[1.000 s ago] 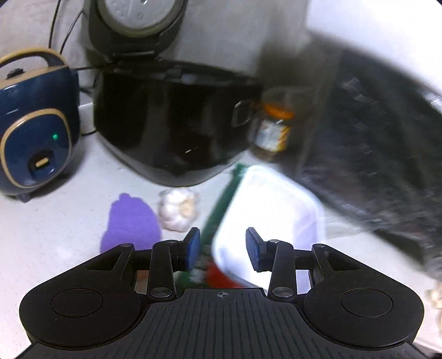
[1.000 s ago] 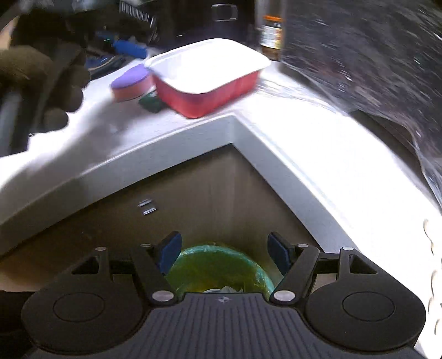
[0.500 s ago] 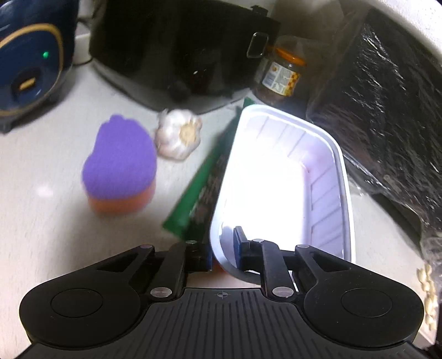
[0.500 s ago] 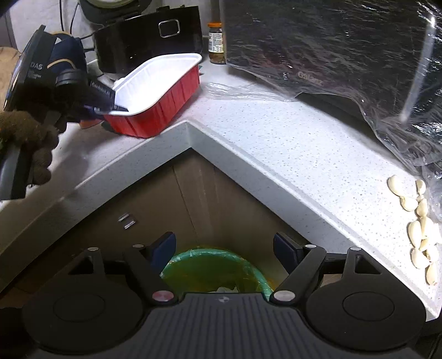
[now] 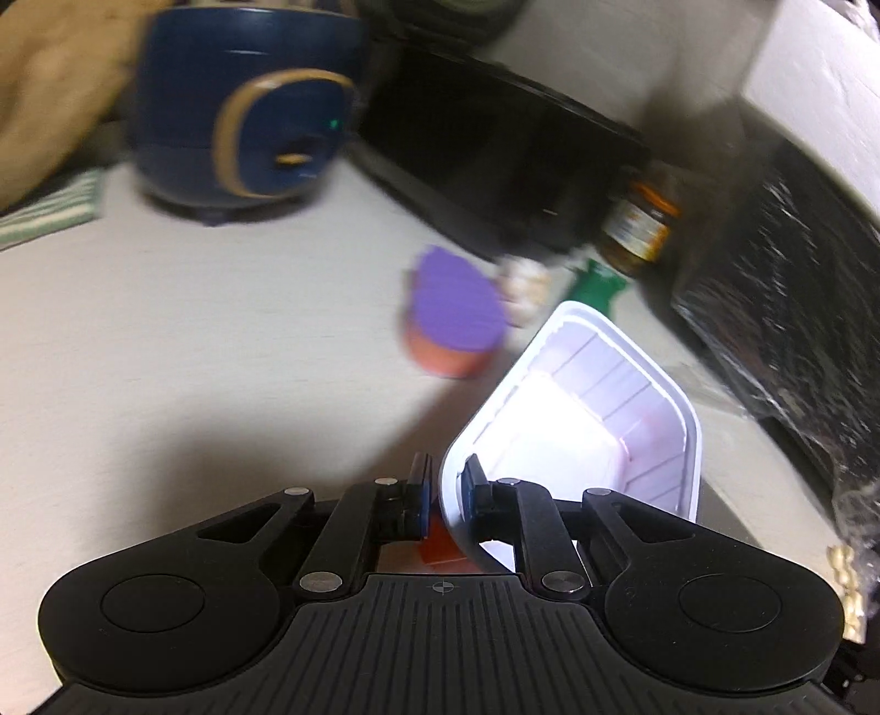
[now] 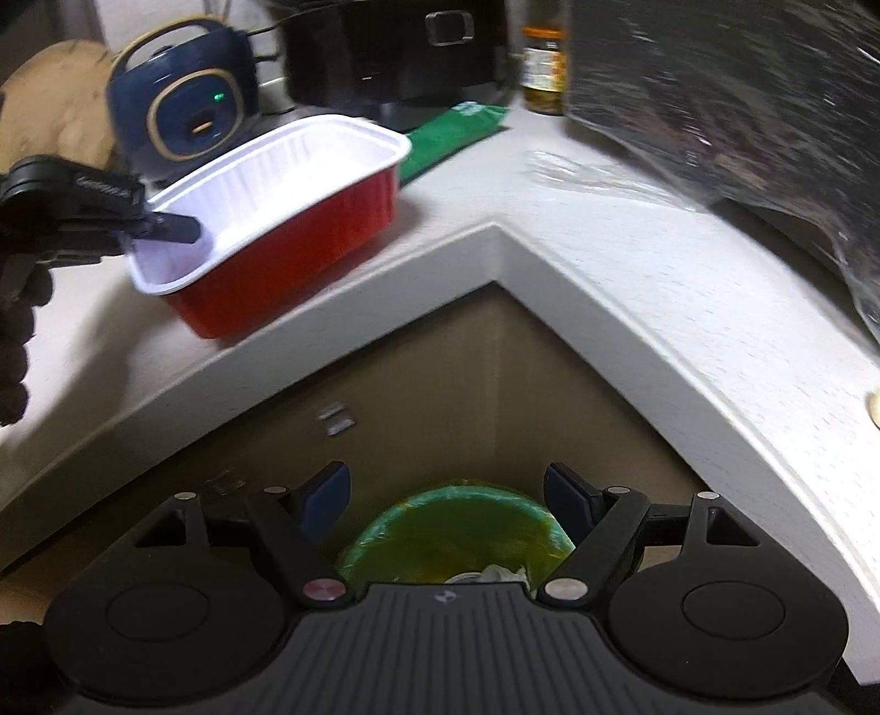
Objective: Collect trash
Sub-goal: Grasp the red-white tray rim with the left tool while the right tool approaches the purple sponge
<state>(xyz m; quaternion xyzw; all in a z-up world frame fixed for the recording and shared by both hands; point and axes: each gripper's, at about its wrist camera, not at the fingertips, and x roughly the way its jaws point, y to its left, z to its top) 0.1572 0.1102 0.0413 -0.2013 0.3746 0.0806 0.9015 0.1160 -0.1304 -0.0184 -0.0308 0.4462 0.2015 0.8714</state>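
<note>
One red tray (image 6: 286, 242) with a white inside (image 5: 572, 418) is sitting near the inner corner edge of the white worktop (image 6: 632, 264), and the left gripper (image 5: 444, 489) is pinching its near rim, one pad inside the tray and one outside; its jaws have just been closing onto that rim. In the right wrist view the same gripper (image 6: 165, 225) is reaching in from the left, held by a dark gloved hand (image 6: 16, 330). The right gripper (image 6: 446, 489) is hanging with its fingers spread wide and nothing between them, over one bin lined with a green bag (image 6: 456, 528) below the worktop's corner; only this view is showing the bin. Beyond the tray, one purple-topped sponge (image 5: 454, 313), one garlic bulb (image 5: 525, 286) and one green packet (image 5: 597, 286) are lying toward the back of the worktop; the sponge and garlic are appearing only in the left wrist view. Farther back are standing one dark blue cooker with a green light (image 6: 187, 104), one black appliance (image 6: 396, 49) and one orange-lidded jar (image 6: 544, 63), its label too blurred to read. A black plastic-wrapped bulk (image 6: 715, 93) is filling the right side.
</note>
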